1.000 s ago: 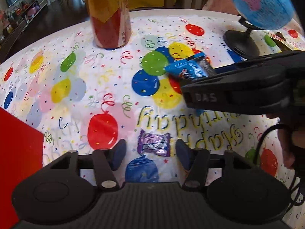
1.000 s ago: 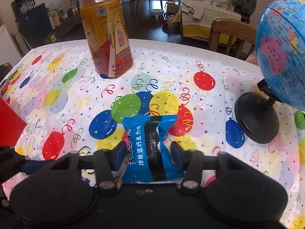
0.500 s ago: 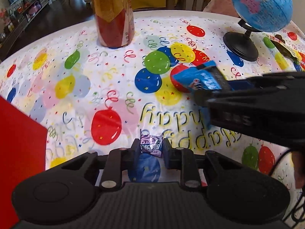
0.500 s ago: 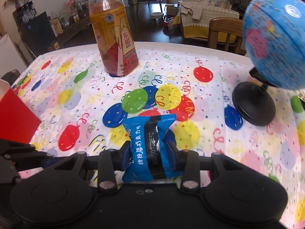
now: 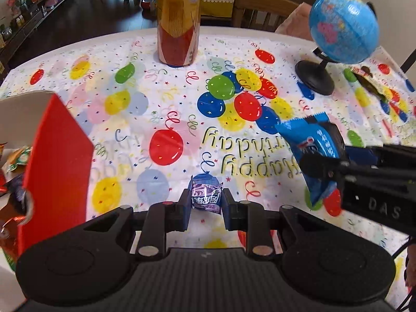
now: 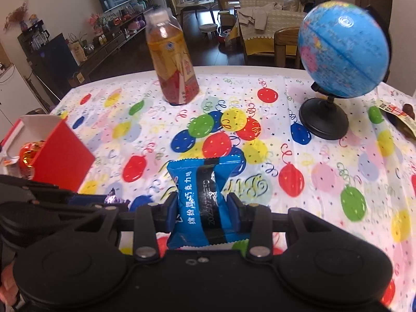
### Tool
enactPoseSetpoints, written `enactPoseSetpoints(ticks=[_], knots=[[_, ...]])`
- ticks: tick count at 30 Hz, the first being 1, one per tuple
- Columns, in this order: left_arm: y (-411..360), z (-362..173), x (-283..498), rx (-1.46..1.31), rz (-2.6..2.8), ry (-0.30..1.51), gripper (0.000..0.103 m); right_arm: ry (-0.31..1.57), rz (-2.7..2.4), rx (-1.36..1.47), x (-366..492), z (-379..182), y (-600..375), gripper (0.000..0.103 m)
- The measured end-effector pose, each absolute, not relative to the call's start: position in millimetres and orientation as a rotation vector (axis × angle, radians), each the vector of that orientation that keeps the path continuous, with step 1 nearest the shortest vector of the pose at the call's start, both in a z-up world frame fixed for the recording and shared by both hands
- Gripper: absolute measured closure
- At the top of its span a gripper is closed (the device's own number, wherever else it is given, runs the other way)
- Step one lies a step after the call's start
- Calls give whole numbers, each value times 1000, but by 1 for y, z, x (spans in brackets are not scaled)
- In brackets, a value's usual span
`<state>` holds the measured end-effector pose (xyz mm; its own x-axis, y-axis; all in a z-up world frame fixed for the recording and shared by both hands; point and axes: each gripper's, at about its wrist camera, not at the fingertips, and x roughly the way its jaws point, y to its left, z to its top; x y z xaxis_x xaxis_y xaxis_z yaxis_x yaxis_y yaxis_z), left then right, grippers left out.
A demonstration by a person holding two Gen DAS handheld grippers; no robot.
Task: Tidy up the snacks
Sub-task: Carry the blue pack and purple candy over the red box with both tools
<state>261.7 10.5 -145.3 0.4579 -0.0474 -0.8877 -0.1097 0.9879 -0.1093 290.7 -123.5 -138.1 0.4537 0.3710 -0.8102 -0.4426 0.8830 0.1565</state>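
— What did you have in each hand over the party tablecloth?

— My left gripper pinched a small purple candy, its pads pressed against both sides of the wrapper, above the counter. My right gripper was clamped on a blue snack packet, which stood upright between the pads and stuck out above and below them.

— And where was the box?

— The red box sat open at the left edge of the counter, just beside my left gripper. Wrapped snacks lay inside it.

— Anything else on the cloth?

— A bottle of tea stood upright at the far side. A blue globe on a black stand was at the right, with another wrapper lying beyond it near the right edge.
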Motion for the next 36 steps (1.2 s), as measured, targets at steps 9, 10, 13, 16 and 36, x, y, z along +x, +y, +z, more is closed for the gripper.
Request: enactPoseSetpoints(ticks=[9,10,13,16,36], knots=[[33,-103,215,-191,11,1057,79,939,499,-70,237,-97,-121,65],[37,-99,209,-196,8,1051,79,935,499,-70,231,-93,-119,65],[49,-87,194,-204,1,1033,79,923,497,-74,214,-82,-109,65],[64,-77,180,-208,-3,1018,79,915,500,-78,199,-73,-96,65],[203,-30,121,-240,47,919,79,850,575,-111,137,-33,35,65]])
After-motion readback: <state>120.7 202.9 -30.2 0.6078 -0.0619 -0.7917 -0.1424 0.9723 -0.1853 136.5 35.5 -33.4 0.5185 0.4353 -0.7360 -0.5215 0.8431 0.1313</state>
